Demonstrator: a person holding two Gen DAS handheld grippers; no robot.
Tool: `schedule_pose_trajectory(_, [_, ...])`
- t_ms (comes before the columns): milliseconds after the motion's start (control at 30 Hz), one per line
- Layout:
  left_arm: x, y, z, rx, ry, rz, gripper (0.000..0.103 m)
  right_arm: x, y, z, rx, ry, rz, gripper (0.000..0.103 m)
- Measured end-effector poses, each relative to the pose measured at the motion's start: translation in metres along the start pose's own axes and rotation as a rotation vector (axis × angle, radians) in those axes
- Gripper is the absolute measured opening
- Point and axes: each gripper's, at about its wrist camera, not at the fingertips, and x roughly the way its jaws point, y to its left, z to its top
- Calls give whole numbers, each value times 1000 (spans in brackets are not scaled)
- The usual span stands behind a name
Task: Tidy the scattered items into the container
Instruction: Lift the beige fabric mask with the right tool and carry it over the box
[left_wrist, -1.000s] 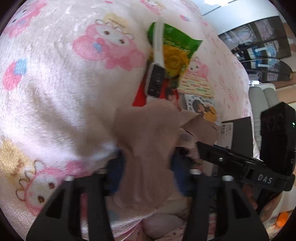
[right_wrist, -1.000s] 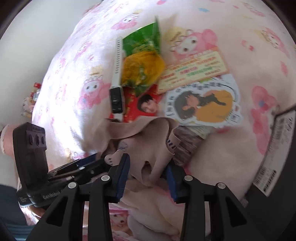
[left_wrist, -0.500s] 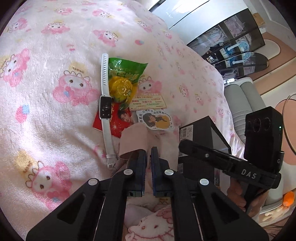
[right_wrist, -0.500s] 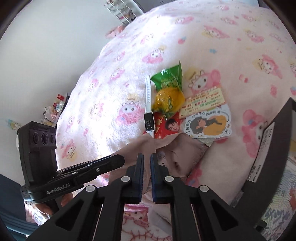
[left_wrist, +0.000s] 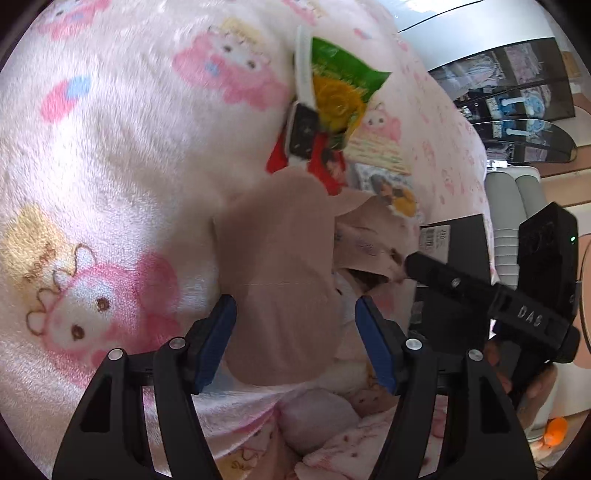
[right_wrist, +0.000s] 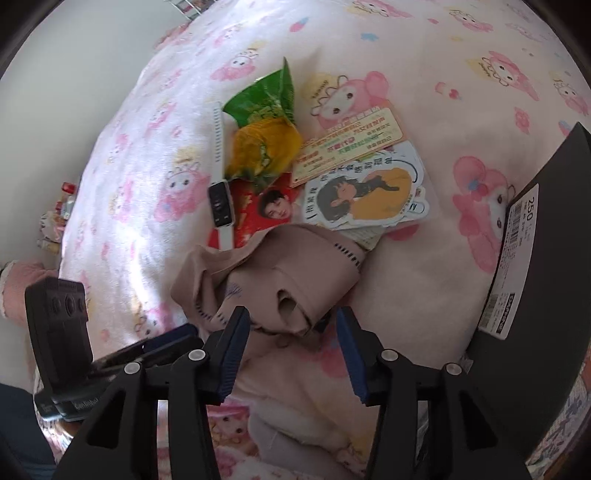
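Observation:
A crumpled beige cloth (left_wrist: 280, 266) (right_wrist: 280, 273) lies on the pink cartoon blanket (left_wrist: 110, 147) (right_wrist: 406, 266). My left gripper (left_wrist: 295, 332) is open, its jaws on either side of the cloth's near end. My right gripper (right_wrist: 293, 343) is open at the cloth's other side, its jaws astride a fold. Beyond the cloth lie a white smartwatch (right_wrist: 219, 195) (left_wrist: 303, 122), a green and yellow snack bag (right_wrist: 266, 129) (left_wrist: 340, 96), a red photo card (right_wrist: 266, 210), a cream printed card (right_wrist: 347, 147) and a cartoon girl sticker (right_wrist: 365, 192). The black box (right_wrist: 543, 295) (left_wrist: 454, 258) stands at the right.
The left gripper's body (right_wrist: 59, 332) shows at the right wrist view's lower left; the right gripper's body (left_wrist: 517, 302) shows at the left wrist view's right. A pale wall (right_wrist: 55, 74) lies beyond the bed's left. Shelves (left_wrist: 517, 92) and a grey seat (left_wrist: 517, 206) stand beyond the bed.
Half a second ago both grippers were shut and raised well above the bed. Now both are open and low, close around the beige cloth, much as one second ago.

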Motion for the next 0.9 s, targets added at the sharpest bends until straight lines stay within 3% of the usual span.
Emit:
schedule_pose_trajectory(267, [5, 2, 8, 13, 0, -9, 60, 23, -8, 18, 43, 46, 1, 49])
schedule_pose_trajectory(333, [3, 4, 9, 10, -8, -20, 49, 26, -7, 19, 37, 50, 5, 50])
schedule_pose_trajectory(400, [3, 2, 10, 16, -3, -76, 18, 25, -5, 18, 26, 46, 31, 49])
schedule_pose_trajectory(467, [0, -6, 10, 41, -16, -97, 6, 18, 0, 16, -8, 15, 47, 34])
schedule_pose_trajectory(500, [-1, -12, 10, 61, -21, -103, 5, 16, 3, 15, -25, 7, 59, 20])
schedule_pose_trajectory(633, [-7, -27, 12, 101, -34, -104, 4, 5, 15, 10, -77, -27, 122, 7])
schedule_pose_trajectory(667, [-9, -27, 12, 96, -39, -77, 5, 0, 16, 7, -79, -42, 126, 6])
schedule_pose_trajectory(733, [-12, -23, 11, 87, -40, -60, 24, -15, 16, 5, -80, -86, 150, 5])
schedule_pose_trajectory(767, [-15, -19, 10, 75, -43, -66, 52, -24, 15, 3, -79, -110, 165, 5])
schedule_pose_trajectory(800, [-17, -15, 9, 65, -46, -74, 72, -32, 15, 2, -75, -130, 173, 5])
schedule_pose_trajectory(900, [-12, -9, 11, 46, -36, -41, 75, -53, 15, -2, -72, -186, 183, 5])
